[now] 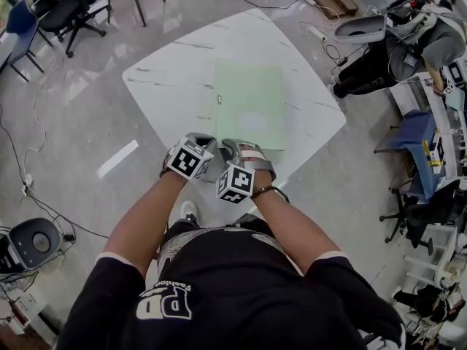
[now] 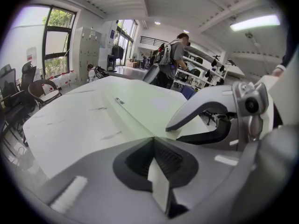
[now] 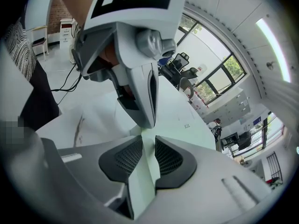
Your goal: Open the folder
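Here, left tongs [image 2: 153, 137]: pressed together, nothing held.
Right tongs [image 3: 144, 139]: clamped on the near edge of the pale green folder [image 1: 249, 104].
Folder: laid closed on the white table [image 1: 168, 86], ahead of both tongs.

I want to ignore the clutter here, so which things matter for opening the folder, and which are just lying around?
In the job: green folder, closed on the white table; left gripper and right gripper, both shut on its near edge.
Lying about: office chairs; white strip on the floor.
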